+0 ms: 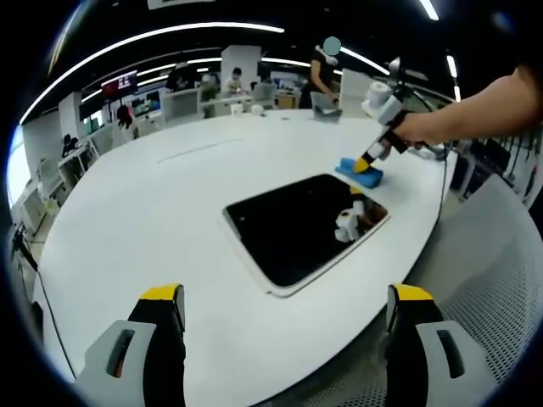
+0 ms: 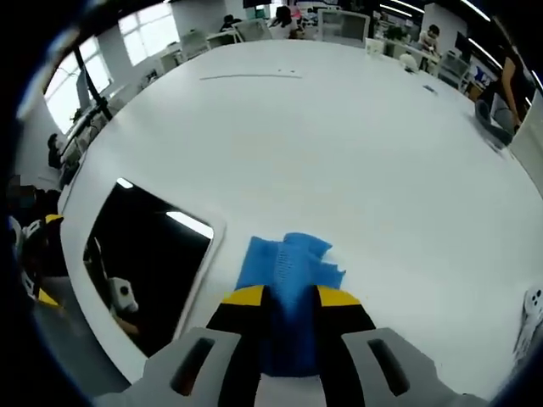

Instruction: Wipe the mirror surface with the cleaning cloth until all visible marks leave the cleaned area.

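**Cloth in your right jaws, mirror just to their left**

Your right gripper [image 2: 284, 309] had its jaws closed on the near end of the blue cleaning cloth [image 2: 288, 263], the rest of which lay flat on the white worktop [image 2: 356, 144] straight ahead of the tips. The mirror [image 2: 140, 254] lay just beside the cloth, to the left of those jaws, its white frame edge close to the cloth's left side but, as far as you could tell, not under it. Its long axis ran ahead and slightly leftward from the jaws. The next wipe, in my judgement, called for a short sideways carry to the left onto the glass.

Your left gripper [image 1: 284, 309] stood with its jaws wide and holding nothing, the mirror [image 1: 305, 225] ahead of them and well apart; so the right one was far nearer.

The left gripper view showed the whole mirror, and beyond it the right gripper [image 1: 371, 158] down on the cloth [image 1: 360, 172] at the far corner. No marks could be made out on the glass in either view.
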